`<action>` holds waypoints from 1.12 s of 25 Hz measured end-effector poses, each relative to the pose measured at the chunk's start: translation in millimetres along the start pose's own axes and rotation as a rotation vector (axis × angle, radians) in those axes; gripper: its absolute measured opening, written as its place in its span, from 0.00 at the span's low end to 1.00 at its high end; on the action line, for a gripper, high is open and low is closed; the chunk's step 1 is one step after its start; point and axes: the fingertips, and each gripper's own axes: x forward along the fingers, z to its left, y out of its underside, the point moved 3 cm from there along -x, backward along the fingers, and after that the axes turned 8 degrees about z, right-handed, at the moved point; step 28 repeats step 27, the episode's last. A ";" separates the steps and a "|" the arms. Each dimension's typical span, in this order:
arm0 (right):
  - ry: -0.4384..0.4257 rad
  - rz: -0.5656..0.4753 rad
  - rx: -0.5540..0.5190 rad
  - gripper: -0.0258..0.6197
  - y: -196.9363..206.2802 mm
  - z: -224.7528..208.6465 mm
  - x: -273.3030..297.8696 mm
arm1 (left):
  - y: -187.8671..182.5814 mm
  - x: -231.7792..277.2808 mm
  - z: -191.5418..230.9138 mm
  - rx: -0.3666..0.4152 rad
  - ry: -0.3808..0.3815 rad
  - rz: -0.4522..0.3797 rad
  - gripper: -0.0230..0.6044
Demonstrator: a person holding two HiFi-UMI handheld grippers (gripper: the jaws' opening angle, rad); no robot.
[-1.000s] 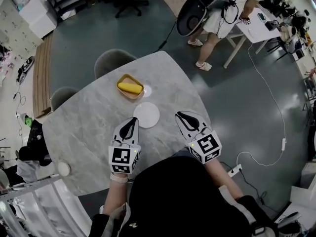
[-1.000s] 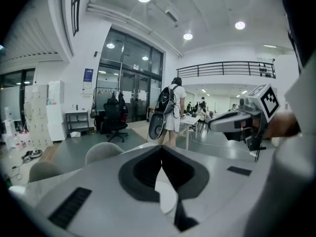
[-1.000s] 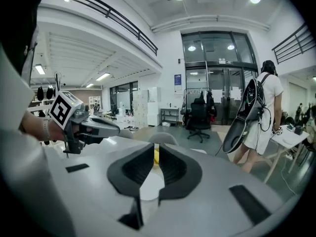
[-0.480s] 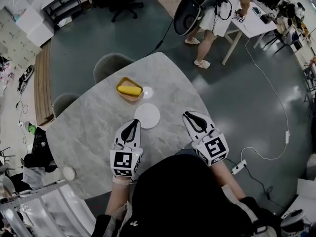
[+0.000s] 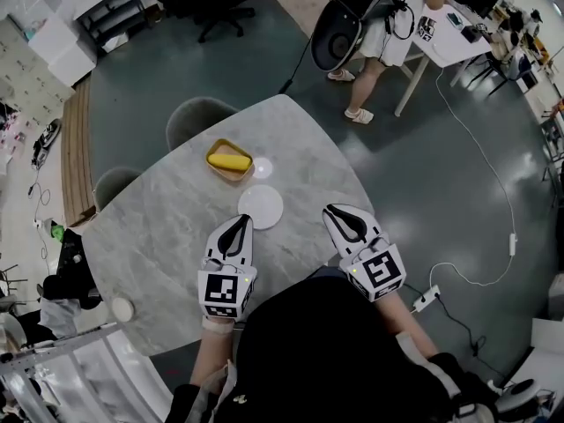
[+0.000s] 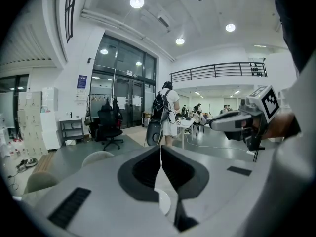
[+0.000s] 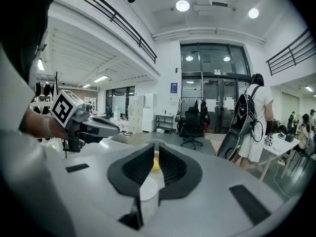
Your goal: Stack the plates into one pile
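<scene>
A white plate (image 5: 261,207) lies flat on the marble table (image 5: 159,227). Just beyond it sit a yellow plate (image 5: 228,159) carrying something yellow and a small white saucer (image 5: 262,166). My left gripper (image 5: 239,222) hovers at the white plate's near left edge, shut and empty; in its own view the tips (image 6: 160,148) meet above the plate (image 6: 164,202). My right gripper (image 5: 336,211) hangs to the plate's right, apart from it. Its jaws (image 7: 154,152) stand almost together with nothing between them, the white plate (image 7: 148,189) below and the yellow plate (image 7: 155,163) showing through the slit.
Two grey chairs (image 5: 198,113) (image 5: 115,181) stand at the table's far left side. A small white round object (image 5: 117,308) sits near the left table edge. A person with a black bag (image 5: 379,16) stands beyond the table beside a white desk (image 5: 458,33). A cable (image 5: 480,166) runs over the floor.
Both grippers have drifted a little above the near table edge, the right one slightly rightwards. The plates have not moved.
</scene>
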 end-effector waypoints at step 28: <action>-0.003 0.025 0.029 0.08 19.4 -9.5 -16.2 | 9.5 12.9 -24.8 0.020 0.022 0.063 0.05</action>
